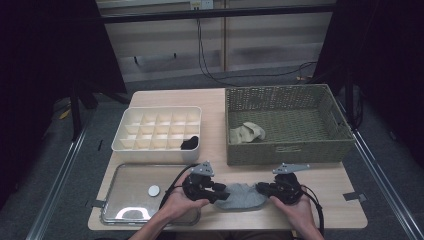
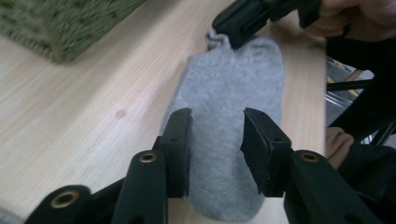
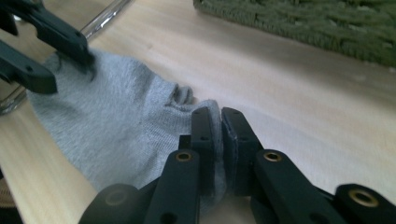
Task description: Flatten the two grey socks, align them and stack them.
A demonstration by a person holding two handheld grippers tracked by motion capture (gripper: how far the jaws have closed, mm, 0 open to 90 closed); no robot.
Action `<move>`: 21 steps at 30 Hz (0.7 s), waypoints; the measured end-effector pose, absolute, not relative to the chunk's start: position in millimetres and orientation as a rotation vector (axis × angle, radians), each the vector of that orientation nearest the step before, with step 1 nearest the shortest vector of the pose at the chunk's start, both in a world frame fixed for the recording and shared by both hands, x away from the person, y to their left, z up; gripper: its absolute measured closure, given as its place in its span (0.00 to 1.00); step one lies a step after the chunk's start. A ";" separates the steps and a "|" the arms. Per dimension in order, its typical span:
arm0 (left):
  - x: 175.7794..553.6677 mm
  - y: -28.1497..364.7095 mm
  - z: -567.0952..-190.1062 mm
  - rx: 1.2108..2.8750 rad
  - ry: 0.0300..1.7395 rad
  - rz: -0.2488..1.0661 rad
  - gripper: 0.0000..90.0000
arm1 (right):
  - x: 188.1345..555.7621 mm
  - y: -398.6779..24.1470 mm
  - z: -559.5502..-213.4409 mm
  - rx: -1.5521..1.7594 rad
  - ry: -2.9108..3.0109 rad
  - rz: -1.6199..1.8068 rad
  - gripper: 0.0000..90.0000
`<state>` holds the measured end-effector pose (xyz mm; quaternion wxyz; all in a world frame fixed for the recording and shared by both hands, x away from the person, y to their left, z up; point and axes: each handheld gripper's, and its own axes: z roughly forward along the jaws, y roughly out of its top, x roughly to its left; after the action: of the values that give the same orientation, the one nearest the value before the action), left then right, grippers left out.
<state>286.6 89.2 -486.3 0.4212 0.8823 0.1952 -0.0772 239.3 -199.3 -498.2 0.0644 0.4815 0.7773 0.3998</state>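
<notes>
A grey sock (image 1: pixel 242 196) lies flat on the wooden table near its front edge, between my two grippers. My left gripper (image 1: pixel 223 192) is at the sock's left end. In the left gripper view its jaws stand apart over the sock (image 2: pixel 233 93) and the pads do not press on the fabric. My right gripper (image 1: pixel 260 189) is at the sock's right end. In the right gripper view its jaws (image 3: pixel 218 114) are shut, with a fold of the sock (image 3: pixel 116 121) pinched between them. The left gripper's open jaws (image 3: pixel 51 51) sit at the sock's far end in that view.
A green woven basket (image 1: pixel 287 150) stands behind on the right with a beige sock (image 1: pixel 247 132) inside. A white divided box (image 1: pixel 125 145) at the back left holds a black sock (image 1: pixel 190 143). A metal tray (image 1: pixel 130 200) with a small white disc (image 1: pixel 154 190) lies front left.
</notes>
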 end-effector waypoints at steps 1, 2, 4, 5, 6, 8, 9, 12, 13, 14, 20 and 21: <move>287.1 89.5 -487.8 2.219 0.489 -0.191 0.67 | 242.0 -199.0 -498.6 1.456 2.344 1.217 0.92; 287.3 89.8 -489.2 2.227 0.486 -0.193 0.66 | 243.9 -198.8 -499.0 1.463 2.343 1.218 0.91; 286.7 90.3 -492.8 2.222 0.483 -0.207 0.64 | 245.2 -198.9 -499.6 1.461 2.351 1.235 0.87; 286.0 90.5 -494.5 2.227 0.478 -0.204 0.62 | 243.7 -198.8 -498.8 1.465 2.349 1.237 0.84; 284.8 90.3 -495.6 2.238 0.475 -0.191 0.62 | 242.4 -198.7 -498.1 1.469 2.343 1.237 0.82; 284.0 90.8 -495.4 2.246 0.467 -0.184 0.61 | 239.0 -201.6 -495.3 1.484 2.314 1.248 0.76; 282.8 90.5 -495.7 2.246 0.471 -0.177 0.61 | 236.9 -203.7 -493.3 1.495 2.305 1.270 0.76; 280.6 89.9 -497.2 2.247 0.450 -0.157 0.59 | 232.5 -208.4 -492.2 1.521 2.292 1.273 0.75; 280.2 89.9 -497.0 2.252 0.447 -0.157 0.59 | 231.3 -209.4 -493.1 1.534 2.292 1.262 0.75; 279.6 89.8 -497.1 2.254 0.441 -0.152 0.58 | 230.2 -210.2 -493.9 1.545 2.292 1.259 0.74; 277.1 89.4 -497.9 2.254 0.431 -0.136 0.56 | 227.6 -211.0 -496.9 1.574 2.304 1.248 0.71; 276.8 89.3 -497.8 2.257 0.428 -0.135 0.56 | 227.5 -210.3 -497.4 1.565 2.312 1.243 0.70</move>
<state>276.8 89.3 -497.8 0.4081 0.8954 0.1698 -0.0536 227.5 -210.3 -497.4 0.0427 0.5116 0.7559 0.4062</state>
